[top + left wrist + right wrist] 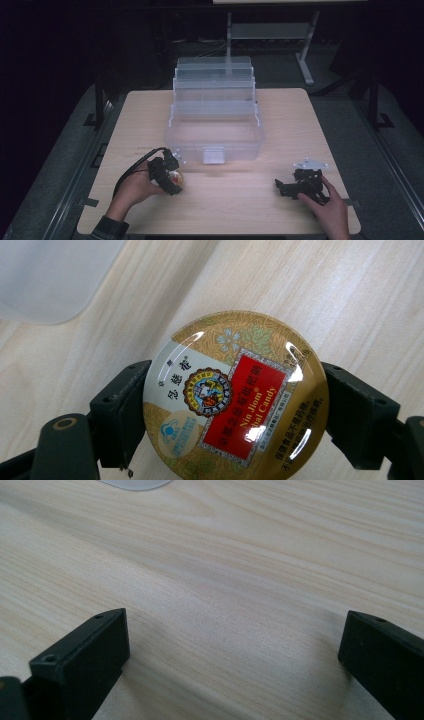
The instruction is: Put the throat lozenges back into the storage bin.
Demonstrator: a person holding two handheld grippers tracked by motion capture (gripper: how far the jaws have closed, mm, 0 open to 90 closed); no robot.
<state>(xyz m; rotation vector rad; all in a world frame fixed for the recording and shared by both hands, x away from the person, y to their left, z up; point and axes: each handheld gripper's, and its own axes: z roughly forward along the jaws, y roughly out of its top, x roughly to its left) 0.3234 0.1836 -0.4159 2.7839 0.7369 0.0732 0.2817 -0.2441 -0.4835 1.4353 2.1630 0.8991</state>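
Clamping a round candy tin (235, 397) from both sides, left gripper (235, 415) with its two black jaws pressed flat against the tin's rim — lid facing up, gold with a red label panel and a small round emblem at centre. Held low over the pale wooden table (360, 300), whether touching it or just above cannot be told. Seen from the high view at the front left of the table, the left gripper (167, 176) wrapped by the left hand (134, 191), black cable looping back from it, the tin (176, 179) showing as a small gold spot at the jaws.

Resting at the front right, the right gripper (299, 186) under the right hand (327, 207) — jaws spread wide apart, nothing between them but bare wood grain in the right gripper view (235, 645). Grey three-cornered plate (311, 164) just behind it.

Standing farther back at the table's middle, a clear plastic tiered box (215, 112), opened out with its trays stepped upward toward the rear, a latch tab at the front wall. Well apart from both grippers, its rounded pale corner (50, 280) visible at the upper left of the left gripper view.
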